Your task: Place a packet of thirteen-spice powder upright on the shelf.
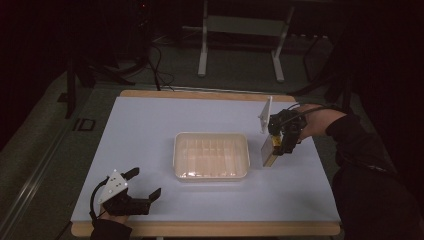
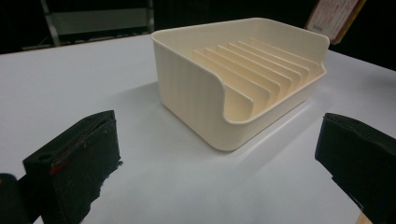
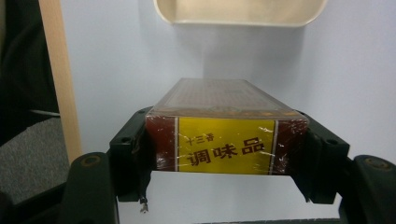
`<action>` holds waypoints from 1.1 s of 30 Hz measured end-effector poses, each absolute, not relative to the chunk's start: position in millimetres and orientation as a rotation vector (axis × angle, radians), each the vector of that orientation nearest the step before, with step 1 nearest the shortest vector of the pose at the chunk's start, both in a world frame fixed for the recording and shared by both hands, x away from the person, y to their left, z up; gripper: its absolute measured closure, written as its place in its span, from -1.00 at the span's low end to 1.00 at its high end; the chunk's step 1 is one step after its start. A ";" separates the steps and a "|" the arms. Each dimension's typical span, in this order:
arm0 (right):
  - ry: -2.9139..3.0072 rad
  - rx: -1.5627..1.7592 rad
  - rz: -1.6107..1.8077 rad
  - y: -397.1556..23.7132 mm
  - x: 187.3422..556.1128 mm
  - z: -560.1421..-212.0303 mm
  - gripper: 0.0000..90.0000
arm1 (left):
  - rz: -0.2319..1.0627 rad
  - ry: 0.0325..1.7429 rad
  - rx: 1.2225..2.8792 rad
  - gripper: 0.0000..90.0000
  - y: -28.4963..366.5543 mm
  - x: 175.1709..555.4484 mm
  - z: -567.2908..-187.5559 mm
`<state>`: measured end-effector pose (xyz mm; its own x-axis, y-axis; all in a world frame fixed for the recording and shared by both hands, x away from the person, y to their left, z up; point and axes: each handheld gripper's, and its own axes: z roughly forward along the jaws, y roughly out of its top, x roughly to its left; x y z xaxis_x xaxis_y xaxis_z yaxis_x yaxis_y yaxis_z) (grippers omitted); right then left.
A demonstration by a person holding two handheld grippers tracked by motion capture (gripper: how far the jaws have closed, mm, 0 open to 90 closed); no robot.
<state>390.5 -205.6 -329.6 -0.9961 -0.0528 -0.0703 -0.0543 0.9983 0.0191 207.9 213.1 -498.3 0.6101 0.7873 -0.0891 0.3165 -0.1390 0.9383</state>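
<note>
A cream ribbed rack tray (image 1: 211,156) sits in the middle of the white table; its slotted inside faces me in the left gripper view (image 2: 243,79). My right gripper (image 1: 281,145) hangs above the table just right of the tray, shut on a flat dark-red box with a yellow label (image 3: 224,140), which points down toward the table (image 1: 269,152). Both black pads (image 3: 135,144) press on the box's narrow sides. My left gripper (image 1: 145,184) rests near the table's front left corner, jaws wide apart with nothing between them, aimed at the tray's corner.
The table's wooden edge (image 1: 210,228) runs along the front. A metal stand (image 1: 240,30) and cables (image 1: 157,62) are on the dark floor beyond the far edge. A dark sleeve (image 1: 370,170) comes in from the right.
</note>
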 end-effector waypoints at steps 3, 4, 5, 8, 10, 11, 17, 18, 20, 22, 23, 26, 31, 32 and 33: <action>3.060 -0.091 0.065 -202.1 388.9 -319.8 -0.29 | 0.526 0.911 1.720 -1.00 213.0 207.9 -498.3; 3.057 -0.089 0.079 -201.0 388.2 -316.7 -0.29 | 0.526 0.911 1.720 -1.00 213.1 207.8 -498.3; 3.057 -0.096 0.118 -198.8 387.4 -311.5 -0.29 | 0.526 0.911 1.720 -1.00 213.2 207.8 -498.3; 3.053 -0.117 0.182 -195.7 386.1 -306.3 -0.29 | 0.526 0.910 1.720 -1.00 213.2 207.6 -498.2; 3.052 -0.121 0.206 -194.6 385.6 -305.3 -0.29 | 0.526 0.910 1.720 -1.00 213.2 207.7 -498.3; 3.052 -0.116 0.227 -193.4 384.9 -304.5 -0.29 | 0.525 0.910 1.720 -1.00 213.1 207.8 -498.2; 3.022 -0.127 0.322 -186.5 386.6 -304.0 -0.29 | 0.524 0.909 1.722 -1.00 212.8 207.8 -498.3; 3.022 -0.137 0.337 -185.2 386.6 -304.7 -0.29 | 0.526 0.908 1.720 -1.00 212.9 207.7 -498.2; 3.033 -0.150 0.363 -182.1 385.9 -305.8 -0.29 | 0.527 0.910 1.717 -1.00 213.2 207.6 -498.1; 3.040 -0.173 0.438 -177.5 385.6 -306.7 -0.29 | 0.526 0.910 1.718 -1.00 213.3 207.7 -498.1; 3.040 -0.173 0.438 -177.5 385.6 -306.7 -0.29 | 0.527 0.909 1.719 -1.00 213.2 207.7 -498.1; 3.036 -0.173 0.492 -172.6 386.4 -308.6 -0.29 | 0.526 0.908 1.719 -1.00 212.9 207.7 -498.2; 3.028 -0.196 0.577 -162.0 388.2 -315.3 -0.29 | 0.526 0.908 1.721 -1.00 213.2 207.8 -498.2; 3.021 -0.205 0.591 -159.6 388.7 -316.7 -0.29 | 0.525 0.908 1.719 -1.00 213.1 207.9 -498.1; 3.021 -0.205 0.600 -157.0 389.0 -317.9 -0.29 | 0.523 0.908 1.715 -1.00 213.0 207.9 -498.0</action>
<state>389.0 -157.0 -317.9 -0.9897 -0.1193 -0.0790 -0.1404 0.9158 0.3763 207.9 213.0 -498.0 0.6122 0.7852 -0.0925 0.3139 -0.1341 0.9399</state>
